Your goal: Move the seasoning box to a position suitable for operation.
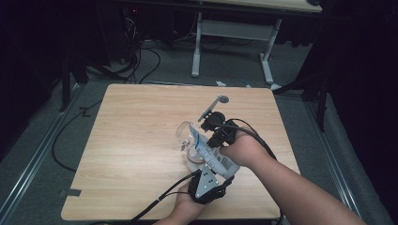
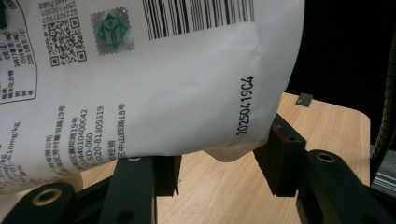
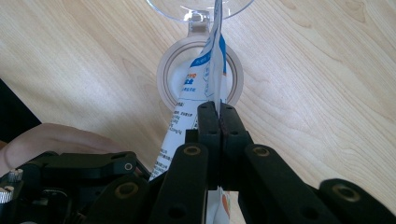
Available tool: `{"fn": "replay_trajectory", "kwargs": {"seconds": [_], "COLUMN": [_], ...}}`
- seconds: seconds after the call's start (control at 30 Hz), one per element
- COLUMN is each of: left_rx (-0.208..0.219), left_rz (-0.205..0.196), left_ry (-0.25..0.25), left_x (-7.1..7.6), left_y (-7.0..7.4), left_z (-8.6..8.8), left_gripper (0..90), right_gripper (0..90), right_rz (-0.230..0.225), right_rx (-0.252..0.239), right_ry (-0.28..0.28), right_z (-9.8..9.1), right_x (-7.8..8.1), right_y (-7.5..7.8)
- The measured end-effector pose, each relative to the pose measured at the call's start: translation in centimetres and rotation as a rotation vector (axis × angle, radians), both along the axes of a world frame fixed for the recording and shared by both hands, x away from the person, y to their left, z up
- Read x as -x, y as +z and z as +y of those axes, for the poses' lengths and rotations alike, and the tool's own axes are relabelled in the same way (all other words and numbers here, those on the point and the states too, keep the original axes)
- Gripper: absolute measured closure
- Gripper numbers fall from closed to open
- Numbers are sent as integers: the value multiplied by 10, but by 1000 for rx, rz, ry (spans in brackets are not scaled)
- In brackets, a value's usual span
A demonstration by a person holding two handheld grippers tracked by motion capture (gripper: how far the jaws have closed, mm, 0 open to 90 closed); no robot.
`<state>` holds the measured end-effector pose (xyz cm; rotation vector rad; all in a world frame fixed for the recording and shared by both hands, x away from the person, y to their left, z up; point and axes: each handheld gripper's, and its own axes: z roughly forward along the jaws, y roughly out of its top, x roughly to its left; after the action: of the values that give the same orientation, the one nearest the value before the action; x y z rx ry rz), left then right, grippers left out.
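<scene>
Two grippers meet on one thing in front of you: your right gripper (image 3: 218, 109) has its black jaws pressed together on the thin edge of the white printed plastic pouch (image 2: 154, 79), and your left gripper (image 2: 219, 170) has its jaws part-way apart with the pouch's bottom corner sitting between them, the pads against its sides as far as you can see. In the high view the left gripper (image 1: 206, 180) sits near the table's front edge with its grey three-cornered plate facing up, and the right gripper (image 1: 220, 131) comes in from the right just beyond it, cables trailing from both

Under them lies the light wooden table (image 1: 136, 140). Beyond it you have grey carpeted floor, loose black cables, the white legs of a second desk (image 1: 197, 51), and a dark room all round

You hold the pouch slanted between the two grippers, its lower end at the left one and its upper end tipped over the clear round container (image 1: 187, 136), which stands on the table just beyond the grippers. The right gripper view looks down the pouch's edge into the container's open mouth (image 3: 163, 77), its clear lid (image 3: 187, 9) hinged back

The pouch is white and slightly puffed, with blue printing near the top, a barcode, a QR code, a green seal mark, small black text and a stamped date code
</scene>
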<state>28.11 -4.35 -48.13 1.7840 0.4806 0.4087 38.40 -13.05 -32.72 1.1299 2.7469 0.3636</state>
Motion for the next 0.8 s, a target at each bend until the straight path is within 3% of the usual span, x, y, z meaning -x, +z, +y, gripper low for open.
{"fn": "replay_trajectory", "kwargs": {"seconds": [0.8], "left_rx": [5], "left_rz": [-7], "left_ry": [1], "left_x": [1], "left_y": [1], "left_z": [0], "left_gripper": [549], "right_gripper": [900], "right_rz": [-7], "right_rx": [-3], "right_ry": [10], "right_z": [1], "right_x": [0], "right_y": [1]}}
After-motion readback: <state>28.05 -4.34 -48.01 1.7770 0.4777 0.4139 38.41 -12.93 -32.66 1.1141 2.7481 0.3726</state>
